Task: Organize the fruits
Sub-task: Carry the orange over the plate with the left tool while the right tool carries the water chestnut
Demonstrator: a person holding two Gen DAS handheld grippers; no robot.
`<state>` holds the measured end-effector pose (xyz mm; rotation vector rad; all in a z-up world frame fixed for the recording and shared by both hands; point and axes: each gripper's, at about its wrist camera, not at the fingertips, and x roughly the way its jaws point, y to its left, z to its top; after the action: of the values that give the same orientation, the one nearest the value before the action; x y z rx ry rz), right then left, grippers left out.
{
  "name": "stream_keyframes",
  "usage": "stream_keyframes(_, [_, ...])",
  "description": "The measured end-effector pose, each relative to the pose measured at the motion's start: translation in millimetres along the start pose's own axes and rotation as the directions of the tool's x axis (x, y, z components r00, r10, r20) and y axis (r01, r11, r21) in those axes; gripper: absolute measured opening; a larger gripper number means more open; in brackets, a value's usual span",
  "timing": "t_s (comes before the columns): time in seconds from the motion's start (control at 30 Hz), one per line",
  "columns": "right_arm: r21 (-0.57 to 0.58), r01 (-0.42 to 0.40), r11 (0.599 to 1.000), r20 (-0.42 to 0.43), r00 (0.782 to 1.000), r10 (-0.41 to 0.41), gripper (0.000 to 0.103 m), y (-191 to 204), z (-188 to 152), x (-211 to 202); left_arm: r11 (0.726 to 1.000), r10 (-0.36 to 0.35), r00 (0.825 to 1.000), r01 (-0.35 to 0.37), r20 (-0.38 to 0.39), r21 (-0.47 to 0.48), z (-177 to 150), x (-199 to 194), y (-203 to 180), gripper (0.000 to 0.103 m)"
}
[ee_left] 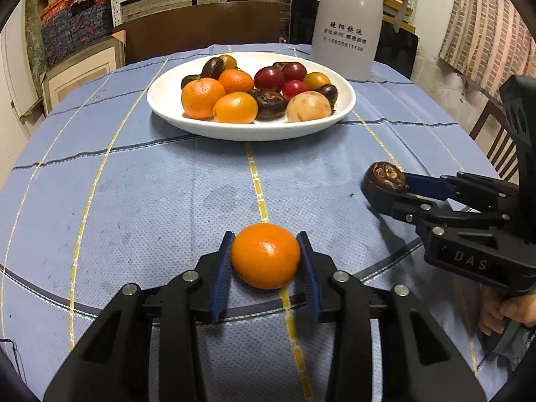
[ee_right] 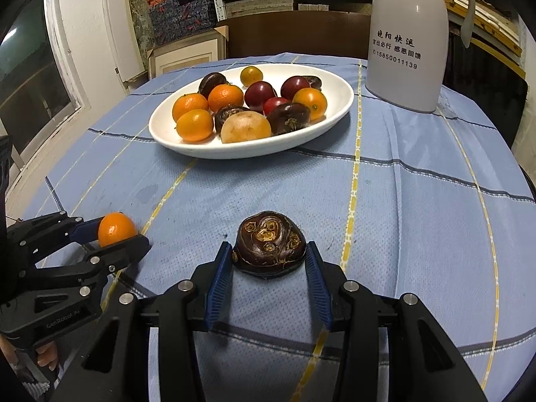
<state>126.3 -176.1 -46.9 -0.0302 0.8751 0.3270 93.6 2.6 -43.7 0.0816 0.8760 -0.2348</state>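
Note:
My left gripper (ee_left: 265, 251) is shut on an orange tangerine (ee_left: 265, 255) just above the blue tablecloth. It also shows in the right wrist view (ee_right: 117, 234) at the left. My right gripper (ee_right: 269, 251) is shut on a dark brown water chestnut (ee_right: 269, 244) low over the cloth. It shows in the left wrist view (ee_left: 385, 184) at the right. A white oval plate (ee_left: 167, 98) (ee_right: 160, 127) at the table's far middle holds several tangerines, red fruits, dark chestnuts and one pale round fruit.
A tall grey thermos jug (ee_left: 346, 23) (ee_right: 407, 37) stands behind the plate at the right. The round table's blue checked cloth (ee_left: 134, 184) (ee_right: 418, 201) drops off at the edges. Shelves, boxes and a chair stand beyond.

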Motion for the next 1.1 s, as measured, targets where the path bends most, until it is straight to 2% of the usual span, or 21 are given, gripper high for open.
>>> stream_keyframes(0.13, [0.002, -0.005, 1.0, -0.002, 1.0, 0.005, 0.046, 3, -9, -7, 0.998, 0.057, 0.997, -0.058, 0.05, 0.013, -1, -9, -4, 0.037])
stream_keyframes(0.3, [0.003, -0.027, 1.0, 0.018, 0.999, 0.027, 0.045, 11, -26, -25, 0.987, 0.148, 0.975, -0.156, 0.165, 0.037, -5, -37, -14, 0.037])
stream_keyframes(0.37, [0.002, -0.023, 1.0, 0.071, 0.997, 0.023, 0.045, 14, -32, -43, 0.989, 0.137, 0.971, -0.144, 0.196, 0.02, -7, -51, -13, 0.037])
stream_keyframes(0.5, [0.023, -0.032, 0.999, 0.185, 0.982, 0.027, 0.045, 16, -40, -80, 0.988, 0.156, 0.949, -0.154, 0.275, -0.029, -10, -83, -9, 0.036])
stream_keyframes(0.63, [0.05, -0.062, 0.997, 0.237, 0.97, 0.049, 0.045, 13, -42, -106, 0.987, 0.16, 0.935, -0.154, 0.316, -0.044, -6, -103, -8, 0.037])
stream_keyframes(0.77, [0.057, -0.087, 0.995, 0.288, 0.955, 0.067, 0.045, 10, -30, -133, 0.984, 0.175, 0.92, -0.174, 0.35, -0.035, 2, -118, -10, 0.037])
stream_keyframes(1.1, [0.055, -0.061, 0.997, 0.39, 0.92, 0.035, 0.045, -3, 4, -176, 0.98, 0.19, 0.899, -0.199, 0.394, -0.019, 25, -134, -9, 0.037])
